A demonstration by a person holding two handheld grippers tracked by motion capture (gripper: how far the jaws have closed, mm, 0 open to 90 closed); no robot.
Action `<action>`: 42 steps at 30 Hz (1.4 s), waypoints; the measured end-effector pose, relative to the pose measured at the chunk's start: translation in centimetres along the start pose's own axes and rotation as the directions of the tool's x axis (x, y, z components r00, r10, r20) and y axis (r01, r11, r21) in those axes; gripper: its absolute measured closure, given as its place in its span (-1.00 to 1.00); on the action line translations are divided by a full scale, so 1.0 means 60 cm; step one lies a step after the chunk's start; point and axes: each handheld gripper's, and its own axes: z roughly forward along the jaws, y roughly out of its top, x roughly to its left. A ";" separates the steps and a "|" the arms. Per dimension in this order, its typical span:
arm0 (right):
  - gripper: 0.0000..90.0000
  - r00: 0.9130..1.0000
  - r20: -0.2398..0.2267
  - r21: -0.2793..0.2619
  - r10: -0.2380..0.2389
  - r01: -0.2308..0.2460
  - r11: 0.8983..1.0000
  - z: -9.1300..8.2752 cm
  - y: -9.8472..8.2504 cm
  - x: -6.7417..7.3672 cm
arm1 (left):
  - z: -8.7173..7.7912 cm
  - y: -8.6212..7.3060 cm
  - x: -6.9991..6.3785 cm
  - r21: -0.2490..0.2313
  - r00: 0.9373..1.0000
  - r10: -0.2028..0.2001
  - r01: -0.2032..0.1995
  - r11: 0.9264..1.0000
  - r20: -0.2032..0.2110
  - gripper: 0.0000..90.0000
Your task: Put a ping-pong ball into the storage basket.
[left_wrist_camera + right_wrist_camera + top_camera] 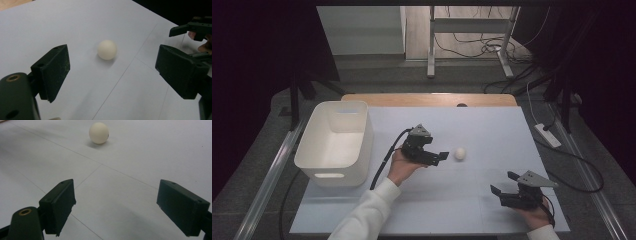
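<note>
Left tongs (112,72) gape empty just short of the ball (107,49); right tongs (117,207) stand open. A nudging jaw could roll it across the counter (472,200).

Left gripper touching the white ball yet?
Apart. In the left gripper view, bare table separates the open left gripper from the white ball, which lies ahead of both fingers.

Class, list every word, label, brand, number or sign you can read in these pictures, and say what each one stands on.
None: no readable text stands on the white ball, the white bin, the white table sheet or either claw.
A small dark mark at the ball's edge in the right gripper view is too small to read.
</note>
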 end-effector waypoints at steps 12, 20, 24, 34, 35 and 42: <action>-0.66 1.000 -0.001 0.000 -0.001 0.001 1.000 -0.001 0.000 0.000 | 0.026 0.004 0.001 0.027 1.000 0.004 -0.004 1.000 -0.005 -0.70; -0.66 1.000 -0.005 -0.002 -0.001 0.001 1.000 0.000 0.001 0.001 | 0.046 0.003 0.003 0.047 1.000 -0.004 0.004 0.999 -0.002 -0.70; -0.66 1.000 -0.003 0.000 0.001 -0.001 1.000 0.001 0.001 0.001 | 0.052 0.004 0.004 0.054 1.000 -0.001 0.001 0.999 -0.001 -0.70; -0.67 1.000 -0.002 0.003 0.000 0.000 1.000 0.004 0.001 0.002 | 0.074 0.005 0.005 0.074 1.000 0.001 -0.002 0.997 0.009 -0.70; -0.66 1.000 -0.001 0.003 0.001 -0.001 1.000 0.004 0.001 0.002 | 0.075 0.005 0.005 0.071 1.000 -0.004 0.004 0.997 0.010 -0.70; -0.66 1.000 0.003 0.007 0.000 0.000 1.000 0.005 0.001 0.003 | 0.083 0.009 0.005 0.075 1.000 -0.005 0.004 0.997 0.007 -0.70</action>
